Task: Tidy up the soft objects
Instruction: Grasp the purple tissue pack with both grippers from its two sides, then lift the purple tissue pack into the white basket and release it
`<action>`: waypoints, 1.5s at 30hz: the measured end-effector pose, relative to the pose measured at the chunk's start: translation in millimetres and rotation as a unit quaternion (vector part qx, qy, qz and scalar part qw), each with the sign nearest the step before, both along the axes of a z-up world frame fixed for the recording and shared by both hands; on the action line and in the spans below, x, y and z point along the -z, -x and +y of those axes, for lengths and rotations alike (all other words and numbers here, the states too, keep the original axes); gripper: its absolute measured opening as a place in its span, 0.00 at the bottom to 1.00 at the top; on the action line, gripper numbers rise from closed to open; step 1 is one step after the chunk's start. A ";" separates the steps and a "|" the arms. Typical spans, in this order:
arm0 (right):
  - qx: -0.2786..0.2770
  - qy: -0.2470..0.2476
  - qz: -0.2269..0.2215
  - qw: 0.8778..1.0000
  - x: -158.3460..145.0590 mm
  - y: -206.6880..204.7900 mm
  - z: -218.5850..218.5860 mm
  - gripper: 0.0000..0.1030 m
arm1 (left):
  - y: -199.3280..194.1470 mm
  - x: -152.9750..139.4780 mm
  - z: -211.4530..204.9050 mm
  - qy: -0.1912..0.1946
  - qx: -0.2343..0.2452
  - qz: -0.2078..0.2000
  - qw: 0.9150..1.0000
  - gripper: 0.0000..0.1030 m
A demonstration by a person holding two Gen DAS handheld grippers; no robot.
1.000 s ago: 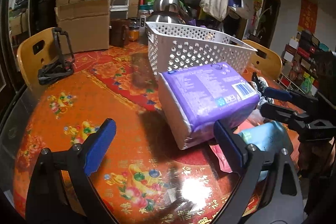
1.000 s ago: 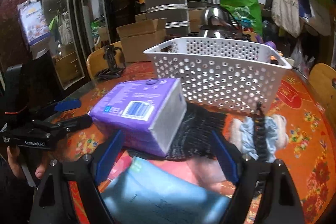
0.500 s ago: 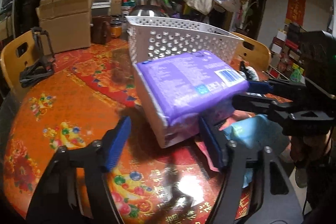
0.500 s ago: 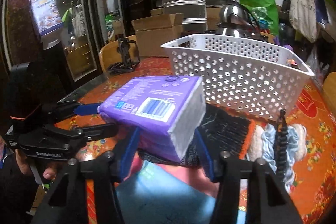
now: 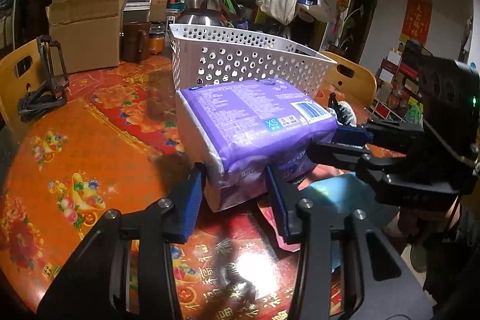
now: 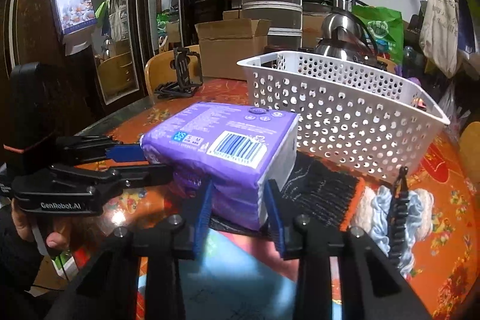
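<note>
A soft purple pack [image 5: 255,122] sits in front of the white perforated basket [image 5: 249,62]. My left gripper [image 5: 235,194] is shut on the pack's near corner. My right gripper [image 6: 237,206] is shut on its opposite end [image 6: 228,152]. Each gripper shows in the other's view: the right one [image 5: 345,143] and the left one [image 6: 144,161]. Under the pack lie a black-and-orange knit cloth [image 6: 324,194], a light blue pack [image 6: 240,275] and something pink [image 5: 324,173].
A pale blue and cream yarn bundle with a black clip [image 6: 399,206] lies right of the pack. A cardboard box [image 5: 87,35], brown mug [image 5: 135,41], steel kettle [image 5: 207,5] and black stand [image 5: 45,80] ring the floral table [image 5: 75,158]. Wooden chairs [image 5: 354,80] stand around.
Both grippers have closed in on the purple pack from opposite ends and now clamp it. The pack has risen slightly and levelled.
</note>
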State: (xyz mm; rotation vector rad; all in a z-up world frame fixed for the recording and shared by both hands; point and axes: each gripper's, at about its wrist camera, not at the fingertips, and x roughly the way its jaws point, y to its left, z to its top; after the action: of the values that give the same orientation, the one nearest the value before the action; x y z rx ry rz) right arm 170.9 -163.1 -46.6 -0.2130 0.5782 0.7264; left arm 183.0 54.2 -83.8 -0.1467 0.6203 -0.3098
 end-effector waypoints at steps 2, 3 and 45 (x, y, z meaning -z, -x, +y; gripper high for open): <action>0.001 -0.003 -0.001 1.000 -0.5 0.3 -1.5 0.32 | 2.5 -2.4 0.8 0.005 -0.001 -0.001 1.000 0.36; 0.002 -0.008 -0.001 1.000 -1.4 0.8 -2.8 0.32 | 3.2 -3.7 1.4 0.007 -0.001 -0.003 1.000 0.36; 0.092 -0.036 -0.071 0.992 -171.9 -92.5 -68.8 0.30 | -118.6 -208.0 -88.1 -0.043 0.021 -0.077 0.996 0.36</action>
State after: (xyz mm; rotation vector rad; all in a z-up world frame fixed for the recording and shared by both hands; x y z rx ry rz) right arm 263.4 -232.0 125.3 -0.1408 0.4282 0.5464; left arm 301.6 -33.9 124.2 -0.0273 0.4832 -0.3304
